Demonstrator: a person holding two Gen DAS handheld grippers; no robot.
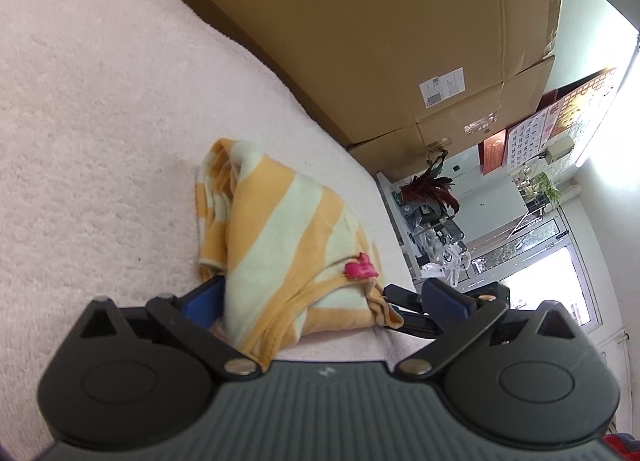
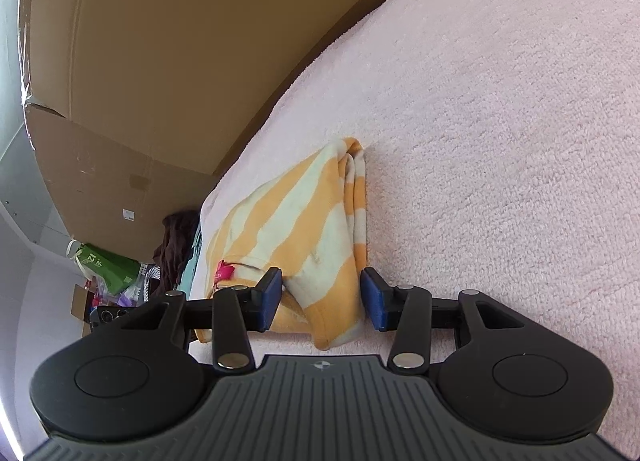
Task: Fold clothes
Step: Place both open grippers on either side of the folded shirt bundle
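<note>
Cardboard boxes (image 1: 360, 41), two stacked as far as can be told, stand closed along the far edge of the pink fleece blanket (image 1: 100, 121); their contents cannot be seen. One garment (image 1: 280, 229), striped yellow and pale cream and bunched into a loose fold, lies on the blanket at 12 o'clock from both cameras. It carries one small magenta ornament (image 1: 360, 270).

The left gripper (image 1: 324, 301) is spread wide, one blue pad partly under the cloth at 10 o'clock and the other clear of it at 2 o'clock; nothing is gripped. The right gripper (image 2: 322, 299) is likewise released, its two blue pads (image 2: 374, 303) flanking the garment's near end without pinching it.

Only the left view shows a calendar (image 1: 528, 137), a red-leaved plant (image 1: 432, 185) and a bright window (image 1: 552, 281). Only the right view shows a green bag (image 2: 108, 265) and a dark brown cloth (image 2: 176, 245) beyond the blanket's edge.
</note>
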